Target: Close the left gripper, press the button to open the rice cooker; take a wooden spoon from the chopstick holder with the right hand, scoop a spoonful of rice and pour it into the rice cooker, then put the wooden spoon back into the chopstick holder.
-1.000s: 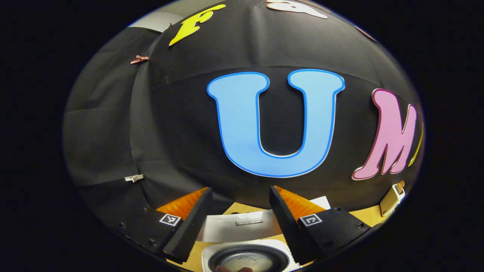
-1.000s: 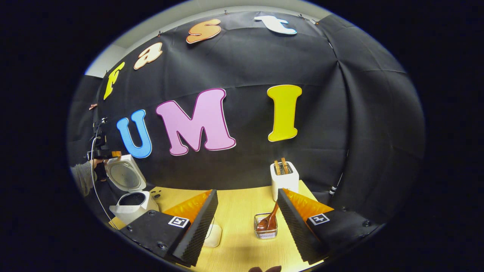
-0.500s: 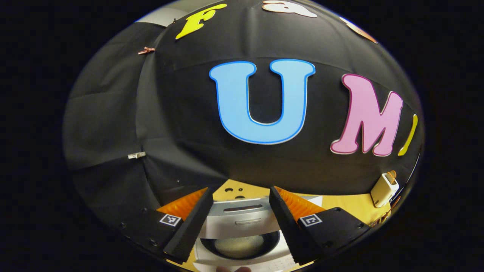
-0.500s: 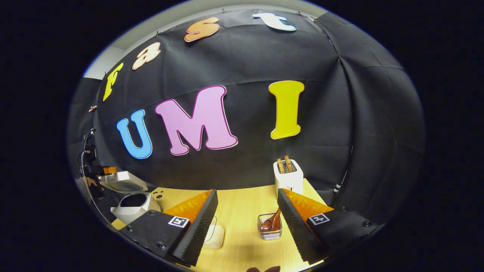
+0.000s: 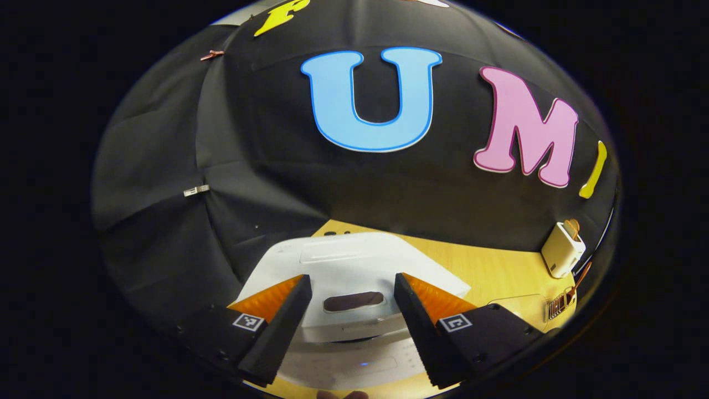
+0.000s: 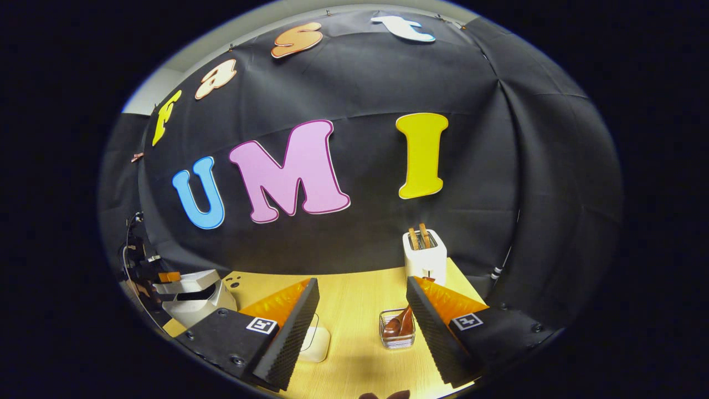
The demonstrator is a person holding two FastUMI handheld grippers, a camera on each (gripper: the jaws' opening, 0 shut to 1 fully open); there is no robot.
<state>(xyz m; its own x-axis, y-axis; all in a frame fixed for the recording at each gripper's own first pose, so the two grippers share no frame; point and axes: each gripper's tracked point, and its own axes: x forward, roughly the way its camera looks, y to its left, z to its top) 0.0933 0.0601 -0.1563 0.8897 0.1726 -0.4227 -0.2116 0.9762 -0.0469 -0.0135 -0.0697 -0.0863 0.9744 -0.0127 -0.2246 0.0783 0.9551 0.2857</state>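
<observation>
A: Looking along the left hand-held gripper (image 5: 350, 288), low centre of the left gripper view, I see its fingers set wide, nothing between them.

B: What lies under them?

A: The white rice cooker (image 5: 354, 302). Its lid (image 5: 354, 266) is nearly down, a dark slot at its front edge showing in the gap between the fingers. Whether either finger touches the lid, I cannot tell. The cooker's front panel sits at the bottom edge.

B: And to the right of that frame?

A: Bare yellow desk (image 5: 487, 266), then a white toaster (image 5: 562, 249) at the far right edge, against the black cloth wall.

B: The right gripper view now, from the left.

A: At lower left the rice cooker (image 6: 194, 296) again, lid tilted low over the body with a narrow gap left, and the left hand-held gripper (image 6: 160, 276) at the lid's left edge. Next, low in the frame, a white container (image 6: 317, 343), partly hidden by the near finger.

B: The right hand-held gripper?

A: The right hand-held gripper (image 6: 363, 293), bottom centre, is spread wide and empty, above the desk (image 6: 354, 310). Between its fingers stands the clear chopstick holder (image 6: 397, 335) with the wooden spoon (image 6: 397, 324) in it, bowl down, handle leaning right behind the right finger.

B: Room around?

A: Open desk between container and holder. The toaster (image 6: 425, 257) stands behind the holder, near the desk's far edge, two slices poking up.
</observation>
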